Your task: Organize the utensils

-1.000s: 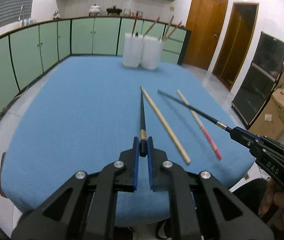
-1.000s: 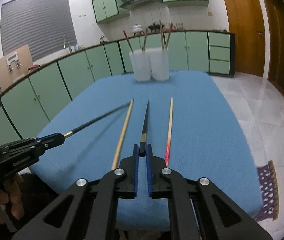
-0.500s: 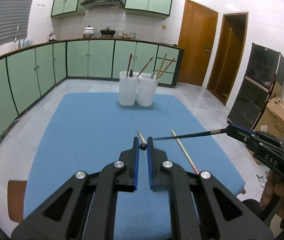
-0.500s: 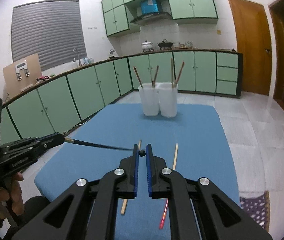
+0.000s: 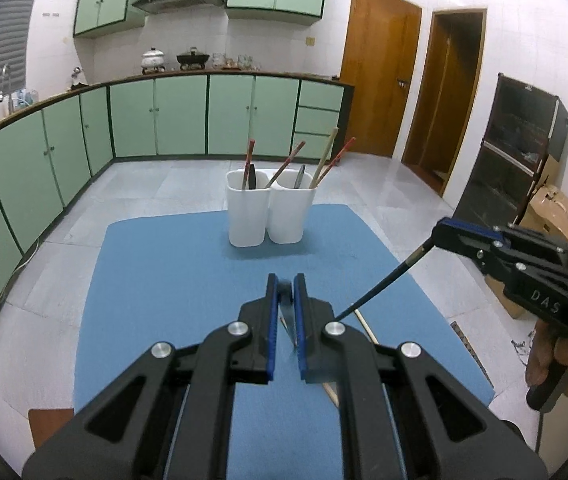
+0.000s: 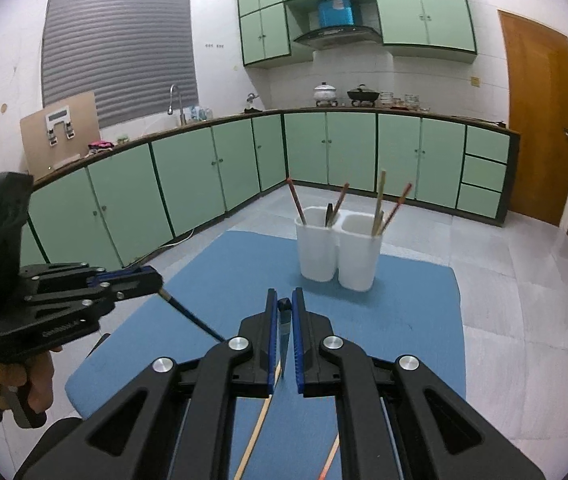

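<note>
Holding one black chopstick in each gripper above the blue mat

Left gripper (image 5: pixel 284 295) is clenched on a thin black chopstick (image 5: pixel 287 320), tip pointing down. Right gripper (image 6: pixel 283 307) is clenched on a second black chopstick (image 6: pixel 284 336); in the left view it slants down-left. Two white plastic holder cups (image 5: pixel 267 216) with chopsticks stand touching at the far edge of the blue table mat (image 5: pixel 163 272). A pale wooden chopstick (image 6: pixel 257 432) and a red-tipped chopstick (image 6: pixel 330 456) lie near on the mat.
</note>
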